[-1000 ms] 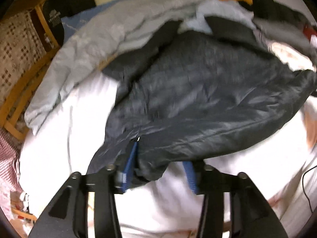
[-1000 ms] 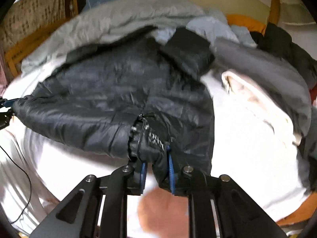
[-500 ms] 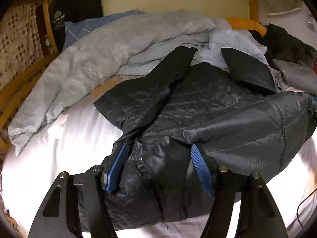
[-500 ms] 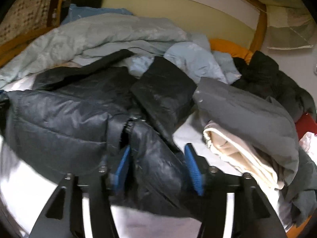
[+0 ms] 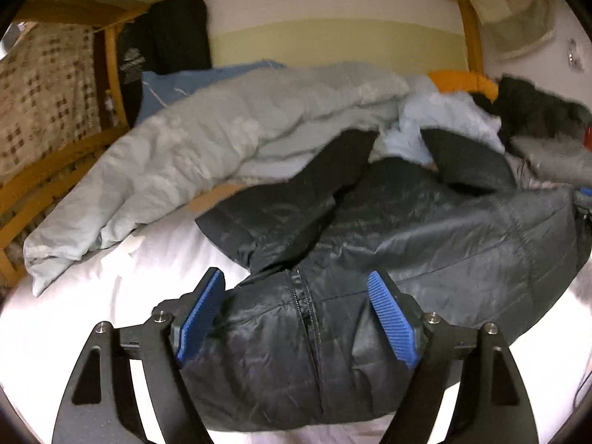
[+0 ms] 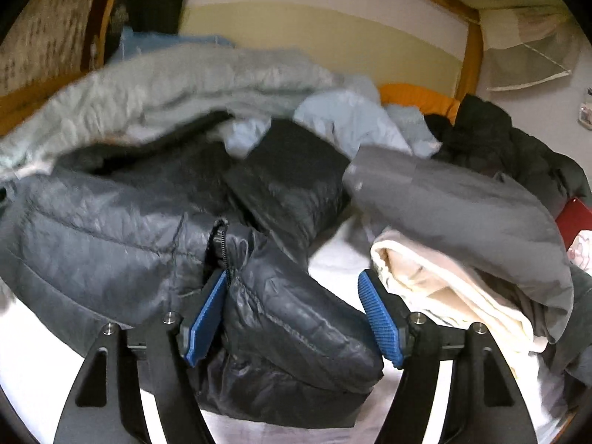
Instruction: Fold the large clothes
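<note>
Both grippers were opening. Left gripper (image 5: 296,318) straddled the dark jacket (image 5: 425,244) hem, pads clear of it. Right gripper (image 6: 292,318) straddled a folded corner; left pad contact unclear, blurred. Jacket's far edge hidden under the grey duvet (image 5: 207,155).

Your open room is the bare white bed sheet (image 5: 92,296), to the left of the dark puffer jacket (image 5: 425,251). Ahead, the pale grey duvet (image 5: 222,140) ridges across the bed, touching the jacket's far edge. Wooden bed rail (image 5: 44,192) closes the left side. On the right, a heap: grey garment (image 6: 462,203) over a cream one (image 6: 444,288), crowding just beside the jacket; only a narrow white strip between.
</note>
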The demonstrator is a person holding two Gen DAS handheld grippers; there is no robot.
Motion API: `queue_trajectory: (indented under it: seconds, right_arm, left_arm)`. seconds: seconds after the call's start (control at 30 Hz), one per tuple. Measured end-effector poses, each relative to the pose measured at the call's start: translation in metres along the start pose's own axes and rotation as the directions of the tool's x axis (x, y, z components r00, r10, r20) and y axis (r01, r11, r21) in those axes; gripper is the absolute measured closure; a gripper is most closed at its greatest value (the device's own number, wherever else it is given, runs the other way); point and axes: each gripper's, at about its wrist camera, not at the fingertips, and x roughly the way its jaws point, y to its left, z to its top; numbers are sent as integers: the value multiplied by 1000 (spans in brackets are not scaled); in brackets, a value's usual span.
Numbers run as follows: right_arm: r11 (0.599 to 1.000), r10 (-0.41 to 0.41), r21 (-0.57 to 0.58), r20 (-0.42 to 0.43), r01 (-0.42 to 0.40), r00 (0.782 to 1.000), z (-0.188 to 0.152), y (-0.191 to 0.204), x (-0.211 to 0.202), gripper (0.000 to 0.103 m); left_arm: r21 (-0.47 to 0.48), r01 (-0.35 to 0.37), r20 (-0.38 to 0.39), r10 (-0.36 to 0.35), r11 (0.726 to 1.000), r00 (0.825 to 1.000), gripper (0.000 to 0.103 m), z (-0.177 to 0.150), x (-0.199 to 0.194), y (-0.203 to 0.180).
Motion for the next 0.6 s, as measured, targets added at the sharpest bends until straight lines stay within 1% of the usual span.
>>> queue_trajectory:
  seconds: [0.07, 0.1, 0.17, 0.2, 0.27, 0.3, 0.33, 0.37, 0.4, 0.47, 0.5, 0.53, 0.57, 0.6]
  right_arm:
    - [1000, 17, 24, 64, -19, 998, 1, -4, -15, 26]
    - [999, 20, 32, 84, -23, 996, 1, -4, -20, 26]
    - [996, 47, 66, 146, -57, 988, 2, -8, -33, 20]
    - [993, 76, 76, 158, -89, 985, 3, -9, -37, 19]
    - [986, 111, 103, 163, -129, 980, 5, -11, -41, 19]
    - [981, 131, 122, 144, -149, 981, 5, -12, -41, 22]
    - [974, 161, 139, 116, -177, 980, 5, -13, -40, 40]
    - [968, 177, 162, 91, -190, 980, 3, -14, -40, 49]
    - [959, 195, 195, 68, -205, 978, -2, -15, -38, 49]
    - [940, 243, 240, 33, -244, 969, -14, -15, -31, 58]
    - [943, 238, 237, 7, -233, 971, -17, -14, -23, 61]
    - [951, 211, 234, -15, -202, 977, -19, -14, -16, 62]
    - [955, 182, 240, -21, -172, 983, -19, -15, -8, 62]
    - [955, 171, 248, -12, -163, 985, -18, -19, -4, 62]
  left_arm:
    - [-36, 17, 30, -16, 999, 999, 23, 0, -13, 2]
    - [-42, 20, 40, -18, 999, 999, 23, 1, -17, 3]
    - [-36, 24, 49, -22, 999, 999, 23, 2, -23, 0]
    - [-33, 24, 44, -23, 999, 999, 23, 1, -24, -1]
    - [-37, 27, 6, -27, 999, 1000, 23, 0, -20, -4]
    - [-44, 41, -16, -41, 998, 999, 21, -3, -17, -5]
    - [-47, 66, -42, -68, 997, 997, 19, -6, -11, -6]
    - [-43, 75, -62, -78, 996, 995, 18, -10, -6, -8]
    - [-32, 59, -85, -61, 998, 994, 18, -14, 1, -10]
    - [-6, 27, -115, -28, 1000, 993, 18, -19, 13, -13]
    - [-6, 21, -120, -22, 1000, 993, 18, -19, 18, -13]
    - [-15, 13, -124, -15, 1000, 992, 18, -18, 23, -12]
    - [-24, 6, -124, -9, 1000, 992, 18, -16, 28, -10]
    - [-32, -5, -122, 1, 999, 993, 18, -14, 34, -8]
